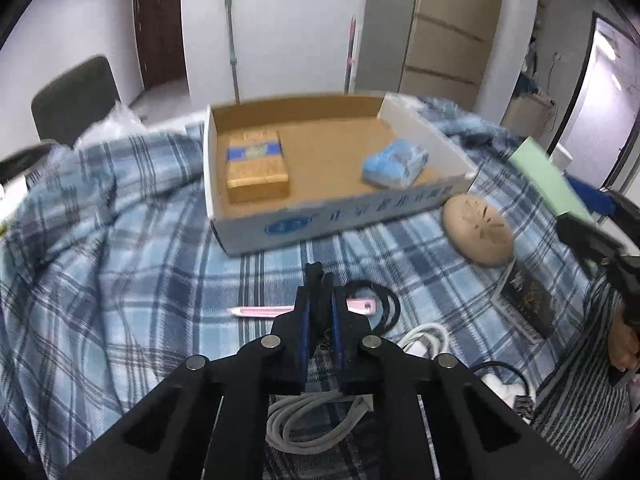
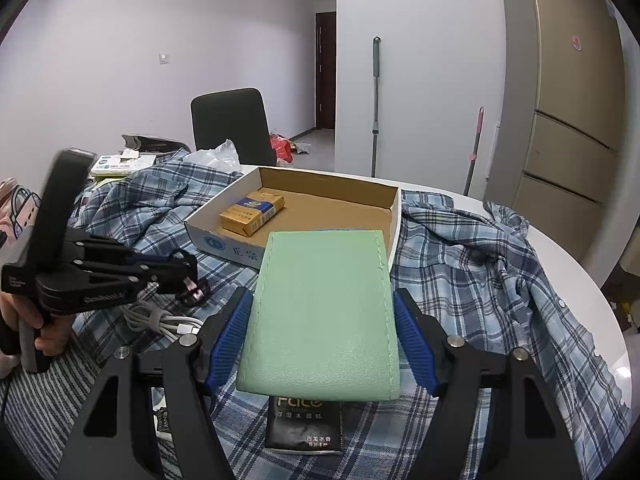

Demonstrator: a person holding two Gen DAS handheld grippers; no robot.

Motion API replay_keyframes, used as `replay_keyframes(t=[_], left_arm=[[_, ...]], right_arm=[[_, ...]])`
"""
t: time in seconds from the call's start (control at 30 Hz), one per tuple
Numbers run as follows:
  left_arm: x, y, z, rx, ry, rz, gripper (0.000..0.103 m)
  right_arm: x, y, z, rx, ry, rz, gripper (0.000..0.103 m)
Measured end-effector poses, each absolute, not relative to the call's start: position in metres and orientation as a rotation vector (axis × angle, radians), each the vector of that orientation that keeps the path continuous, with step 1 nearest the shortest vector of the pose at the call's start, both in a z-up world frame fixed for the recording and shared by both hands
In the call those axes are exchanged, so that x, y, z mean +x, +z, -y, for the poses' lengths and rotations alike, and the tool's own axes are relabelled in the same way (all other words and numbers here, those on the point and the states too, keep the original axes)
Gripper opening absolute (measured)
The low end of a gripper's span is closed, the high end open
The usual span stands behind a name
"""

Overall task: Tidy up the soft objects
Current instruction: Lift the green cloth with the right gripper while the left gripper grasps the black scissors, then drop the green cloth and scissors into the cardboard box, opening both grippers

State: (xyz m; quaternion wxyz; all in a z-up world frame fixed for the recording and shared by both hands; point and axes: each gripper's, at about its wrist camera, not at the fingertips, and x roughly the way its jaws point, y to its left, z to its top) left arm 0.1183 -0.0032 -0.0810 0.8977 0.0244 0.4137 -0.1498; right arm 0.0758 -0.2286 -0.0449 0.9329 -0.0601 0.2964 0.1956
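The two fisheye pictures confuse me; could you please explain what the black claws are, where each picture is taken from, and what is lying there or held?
A person holds a two-finger claw in each hand; a camera on each looks along its fingers. One picture is from the left claw, which is shut near a pink pen and a white cable. The other is from the right claw, gripping a green pouch. On the plaid cloth stands a cardboard box holding a yellow pack and a blue packet; a round tan object lies beside it.

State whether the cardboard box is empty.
Not empty. The box holds a yellow pack and a blue packet on its floor.
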Motion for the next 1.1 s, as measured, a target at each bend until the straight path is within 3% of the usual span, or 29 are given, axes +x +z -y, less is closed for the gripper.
replay_keyframes(t=[0.3,0.63,1.1], left_arm=[[0.081,-0.051,0.007,0.101,-0.335,-0.611,0.01],[0.056,-0.018,0.004,0.053,-0.286,-0.462,0.01],[0.079,0.093,0.024,0.047,-0.188,-0.341,0.01]], right_arm=[[0.073,-0.043,0.23,-0.117,0.404,-0.581,0.07],[0.065,-0.033,0.23,-0.121,0.38,-0.521,0.07],[0.088,0.071,0.216,-0.106,0.278,-0.277,0.07]])
